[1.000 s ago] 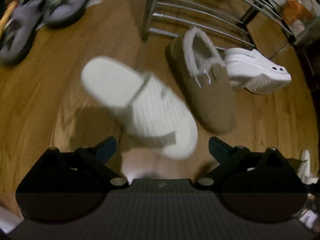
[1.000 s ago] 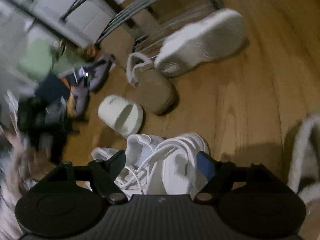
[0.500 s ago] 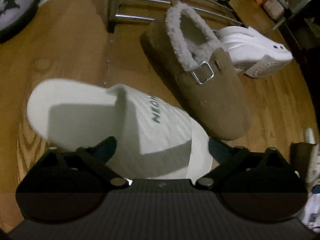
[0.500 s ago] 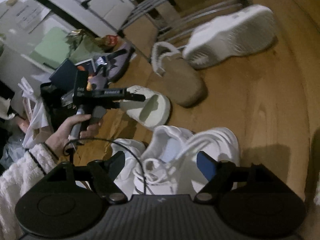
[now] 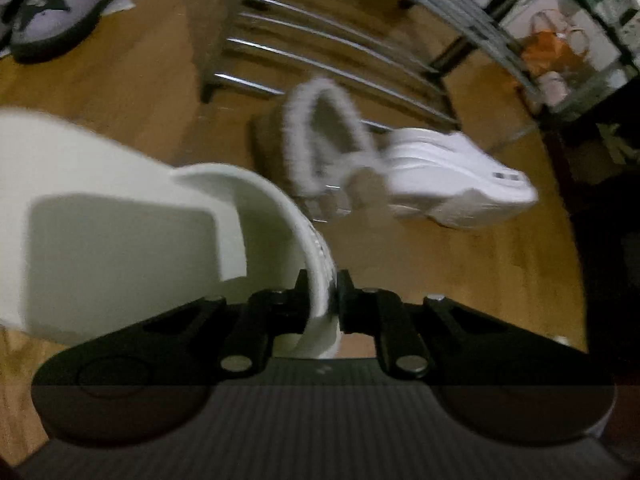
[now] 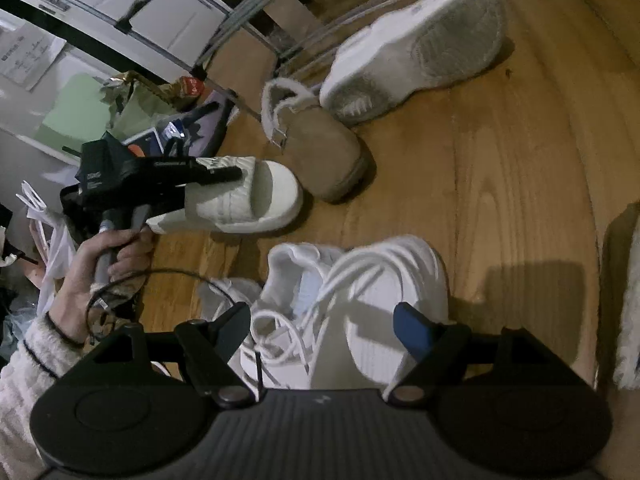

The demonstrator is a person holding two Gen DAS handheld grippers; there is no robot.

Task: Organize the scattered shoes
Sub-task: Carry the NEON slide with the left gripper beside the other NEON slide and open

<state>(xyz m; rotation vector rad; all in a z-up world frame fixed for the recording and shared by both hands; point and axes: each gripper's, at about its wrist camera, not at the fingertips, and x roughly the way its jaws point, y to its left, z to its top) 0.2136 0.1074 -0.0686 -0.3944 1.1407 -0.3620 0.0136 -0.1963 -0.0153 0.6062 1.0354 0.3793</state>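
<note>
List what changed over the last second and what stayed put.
The left hand-held gripper closed in on the white slide and clamped its strap. The right hand-held gripper stays open over the white sneaker. The brown slipper and white clog lie where they were.

place: a home, near a shoe rack | floor: brown wood boards (image 6: 520, 168) are seen | rack: a metal shoe rack (image 5: 320, 60) is stood on the floor | shoes: a furry brown slipper (image 6: 320, 148), white sneakers (image 6: 360, 292) and grey sandals (image 5: 68, 4) are left lying about | mess: bags and papers (image 6: 132, 100) are piled by the wall
</note>
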